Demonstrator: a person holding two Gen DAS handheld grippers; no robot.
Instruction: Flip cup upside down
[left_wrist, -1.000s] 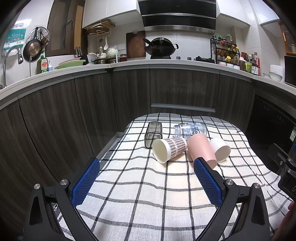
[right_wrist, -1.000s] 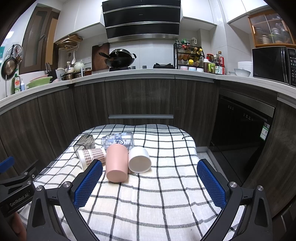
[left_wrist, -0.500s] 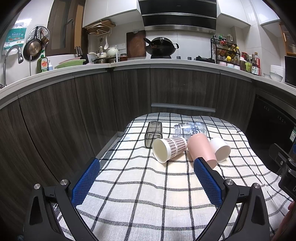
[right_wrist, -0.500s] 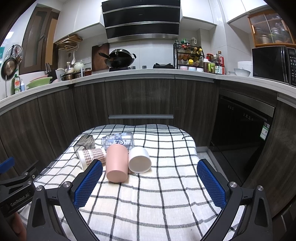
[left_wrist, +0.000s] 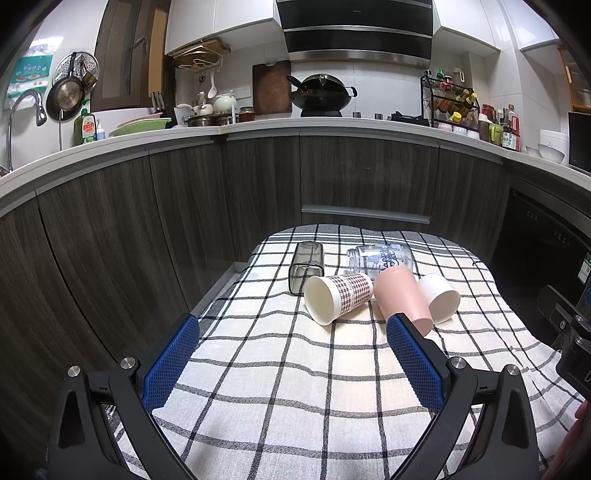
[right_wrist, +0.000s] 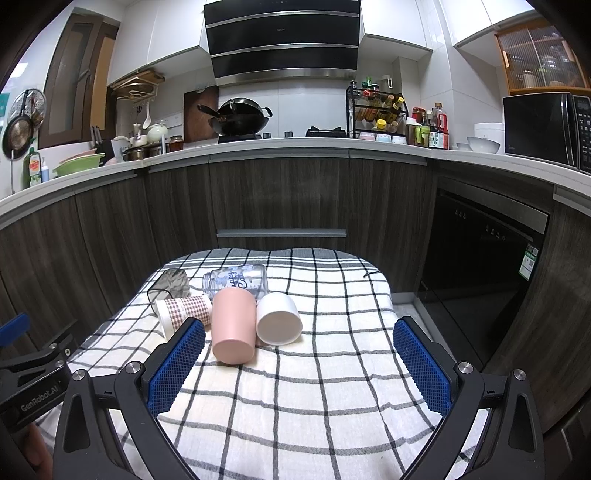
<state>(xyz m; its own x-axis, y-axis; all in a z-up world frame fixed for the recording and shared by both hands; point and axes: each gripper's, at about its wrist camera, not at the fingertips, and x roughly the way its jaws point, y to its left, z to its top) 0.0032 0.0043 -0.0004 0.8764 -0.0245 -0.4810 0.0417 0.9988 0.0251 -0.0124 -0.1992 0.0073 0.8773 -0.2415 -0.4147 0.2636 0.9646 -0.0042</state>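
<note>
Dark wood kitchen cabinets curve around a small table covered with a black-and-white checked cloth (left_wrist: 280, 369), and every drinking vessel on it lies on its side, which is why none can simply be set down and left: each needs lifting and turning mouth-down. Taking the pink cup (right_wrist: 233, 326) as the landmark, a white cup (right_wrist: 279, 319) lies touching its right flank, a checked paper cup (left_wrist: 338, 297) lies against its left with its open mouth facing the near left, a clear glass bottle (right_wrist: 236, 281) rests just behind it, and a smoky clear tumbler (left_wrist: 306, 266) sits behind the paper cup. The left gripper (left_wrist: 291, 363) hovers over the near cloth with its jaws spread wide and nothing between them, its right pad just in front of the pink cup. The right gripper (right_wrist: 299, 365) hangs likewise, wide apart and empty, framing the pink and white cups from the near side. Judging by that framing, the pink cup seems the likely first pick, though which cup is meant I cannot tell.
</note>
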